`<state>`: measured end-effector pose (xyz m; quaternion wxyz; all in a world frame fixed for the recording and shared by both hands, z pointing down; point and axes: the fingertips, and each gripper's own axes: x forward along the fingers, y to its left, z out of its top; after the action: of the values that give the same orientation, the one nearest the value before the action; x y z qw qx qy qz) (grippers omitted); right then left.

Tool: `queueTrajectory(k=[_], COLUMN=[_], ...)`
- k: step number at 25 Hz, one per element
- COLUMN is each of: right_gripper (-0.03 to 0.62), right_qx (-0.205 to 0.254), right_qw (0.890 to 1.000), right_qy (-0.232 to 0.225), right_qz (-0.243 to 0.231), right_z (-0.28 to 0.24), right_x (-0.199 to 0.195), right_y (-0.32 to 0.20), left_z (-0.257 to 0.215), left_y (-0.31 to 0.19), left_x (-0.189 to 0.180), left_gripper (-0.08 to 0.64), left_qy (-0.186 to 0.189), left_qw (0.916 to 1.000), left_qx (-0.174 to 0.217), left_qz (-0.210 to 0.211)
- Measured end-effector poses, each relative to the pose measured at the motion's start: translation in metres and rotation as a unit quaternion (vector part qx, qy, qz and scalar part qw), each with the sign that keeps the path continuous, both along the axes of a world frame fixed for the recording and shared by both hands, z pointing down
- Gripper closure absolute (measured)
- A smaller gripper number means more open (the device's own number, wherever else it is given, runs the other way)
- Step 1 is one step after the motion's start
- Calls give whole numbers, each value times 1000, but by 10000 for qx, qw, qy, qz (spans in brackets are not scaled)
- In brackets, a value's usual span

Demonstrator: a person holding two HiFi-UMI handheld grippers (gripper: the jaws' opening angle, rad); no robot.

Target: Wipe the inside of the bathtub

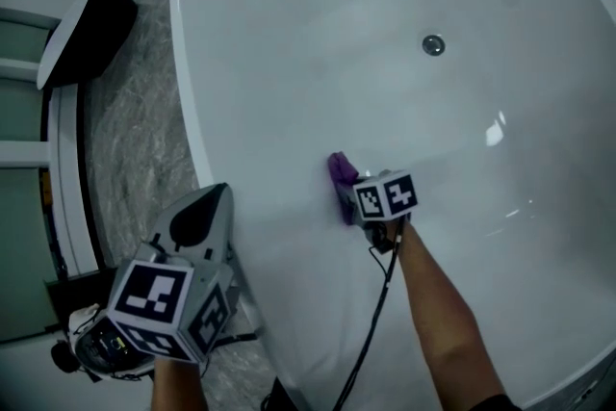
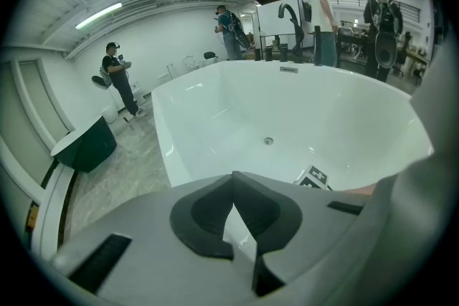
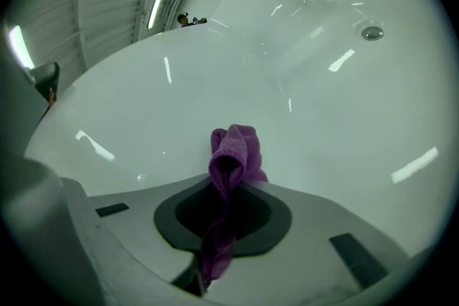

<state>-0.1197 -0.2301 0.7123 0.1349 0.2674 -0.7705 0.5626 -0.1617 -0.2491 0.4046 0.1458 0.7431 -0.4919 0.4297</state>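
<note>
Cloth sits pinched in right gripper, against bathtub wall.

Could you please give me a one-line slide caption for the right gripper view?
Right gripper shut on a purple cloth, its bunched end facing the inner wall of the white bathtub.
</note>
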Motion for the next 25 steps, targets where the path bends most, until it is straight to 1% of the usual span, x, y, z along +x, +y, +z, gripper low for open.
queueTrajectory(k=[2,4,5,7,9,13,19,25], right_gripper=[565,565,565,565,565,565,565,565], right_qx=[-16,-140,-218,-345,-329,-78,179,508], right_qw=[9995,9984,9981,9979,9983,9996,9992,9942], right_qy=[315,538,568,479,412,267,-289,-869], right_qz=[-25,59,132,276,236,-35,-211,-381], right_z=[25,49,58,64,56,12,-78,-169], right_x=[9,16,18,20,17,3,-16,-34], right_y=[0,4,8,12,13,19,35,52], left_z=[3,6,8,10,11,12,6,-2], left_y=[-2,-2,-1,0,1,8,19,26], left_x=[2,1,1,0,-2,-10,-7,-8], left_gripper=[554,554,554,554,554,554,554,554], left_qy=[-91,-141,-147,-154,-188,-282,-244,-291], left_qw=[9999,9998,9998,9998,9998,9996,9995,9993], left_qx=[43,75,79,73,66,16,-134,-166], left_qz=[54,76,76,69,52,-62,-117,-178])
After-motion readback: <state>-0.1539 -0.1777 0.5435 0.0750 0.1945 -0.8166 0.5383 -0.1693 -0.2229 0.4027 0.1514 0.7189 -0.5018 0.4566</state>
